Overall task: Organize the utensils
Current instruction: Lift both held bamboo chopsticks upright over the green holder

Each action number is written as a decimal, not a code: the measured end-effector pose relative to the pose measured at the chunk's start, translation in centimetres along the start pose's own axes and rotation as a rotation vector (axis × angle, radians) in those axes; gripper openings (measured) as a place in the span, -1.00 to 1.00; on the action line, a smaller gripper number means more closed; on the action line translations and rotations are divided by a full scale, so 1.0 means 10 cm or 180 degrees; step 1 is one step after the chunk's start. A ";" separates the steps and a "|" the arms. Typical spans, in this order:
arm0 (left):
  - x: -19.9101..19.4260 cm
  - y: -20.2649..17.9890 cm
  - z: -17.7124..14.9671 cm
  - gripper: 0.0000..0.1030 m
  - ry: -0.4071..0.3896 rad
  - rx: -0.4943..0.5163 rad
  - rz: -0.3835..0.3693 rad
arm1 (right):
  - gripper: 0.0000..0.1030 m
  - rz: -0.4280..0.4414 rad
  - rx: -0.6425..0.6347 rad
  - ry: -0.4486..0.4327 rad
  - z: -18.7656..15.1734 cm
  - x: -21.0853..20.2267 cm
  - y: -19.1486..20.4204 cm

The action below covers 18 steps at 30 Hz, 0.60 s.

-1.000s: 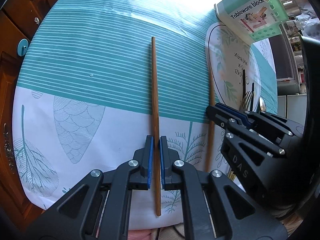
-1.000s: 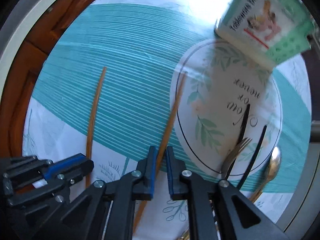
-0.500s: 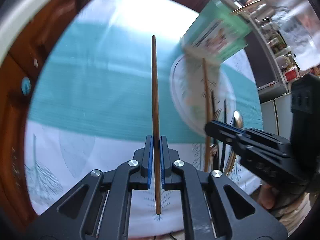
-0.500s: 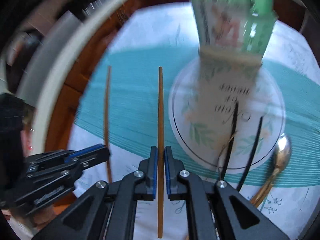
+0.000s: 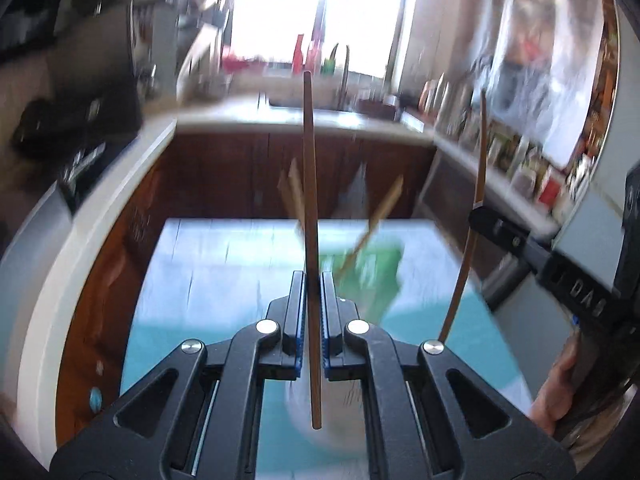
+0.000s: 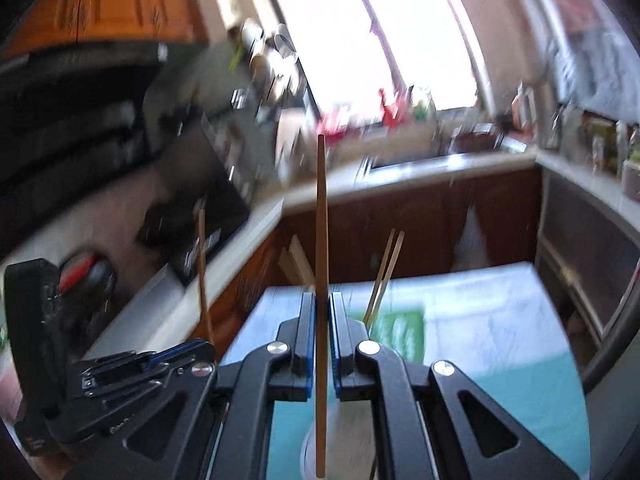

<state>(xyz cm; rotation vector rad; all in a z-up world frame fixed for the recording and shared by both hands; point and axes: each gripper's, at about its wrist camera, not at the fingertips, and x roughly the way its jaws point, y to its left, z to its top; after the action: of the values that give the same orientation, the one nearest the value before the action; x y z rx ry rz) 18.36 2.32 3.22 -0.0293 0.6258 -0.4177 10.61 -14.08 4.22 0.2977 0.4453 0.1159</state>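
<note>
Chopsticks, one in each gripper, are held clear above the table. In the left wrist view, the left chopstick (image 5: 310, 216) runs lengthwise from 6 o'clock to 12 o'clock, its far tip over the blurred kitchen counter (image 5: 360, 120) and its near end hanging free below the fingers. The left gripper (image 5: 314, 280) is clamped on this stick, blue pads pressed against both of its sides.

In the right wrist view, the right chopstick (image 6: 321, 280) has the same 6-to-12 long axis, nearly straight up the frame, tip toward the bright window (image 6: 360, 32). The right gripper (image 6: 322, 300) is closed on it in the same way. Each stick also appears in the other camera: the right one at 3 o'clock of the left view, leaning slightly and bowed by the lens, where the right gripper's black body crosses it; the left one at 9 o'clock of the right view, rising from the left gripper's body.

Beyond the fingertips, at about 1 o'clock, stands the green holder (image 5: 368, 280), blurred, with pale sticks (image 6: 384, 276) angled out of its top. It stands on the teal tablecloth (image 5: 200, 280), whose far edge meets brown cabinets (image 5: 240, 172). Open cloth lies at 10 o'clock and at 2 o'clock of the holder; the table's left edge borders a white counter rim. A person's hand (image 5: 556, 392) shows at 4 o'clock of the left view, wrapped around the right gripper's handle.
</note>
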 end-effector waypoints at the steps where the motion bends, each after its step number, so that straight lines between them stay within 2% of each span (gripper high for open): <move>1: 0.03 -0.03 0.14 -0.92 -0.0108 -0.0018 -0.0026 | -0.88 -0.0018 0.0036 -0.0099 0.08 0.09 -0.03; 5: 0.21 -0.16 0.52 -0.92 -0.0451 0.0016 -0.0010 | -0.88 -0.0136 0.0093 -0.0555 0.31 0.19 -0.22; 8: 0.44 -0.26 0.69 -0.92 -0.0515 0.0014 -0.0012 | -0.88 -0.0183 0.0087 -0.0743 0.35 0.42 -0.27; 12: 0.86 -0.30 0.71 -0.92 -0.0499 0.0008 0.0018 | -0.88 -0.0187 0.0003 -0.0747 0.29 0.71 -0.28; 18: 1.48 -0.12 0.56 -0.92 -0.0386 -0.0133 0.0033 | -0.89 -0.0139 -0.0159 -0.0664 0.11 1.09 -0.32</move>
<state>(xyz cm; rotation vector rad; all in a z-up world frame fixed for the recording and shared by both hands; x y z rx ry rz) 31.91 -5.09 -0.33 -0.0906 0.5148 -0.3898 21.04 -15.53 -0.24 0.2478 0.2413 0.0525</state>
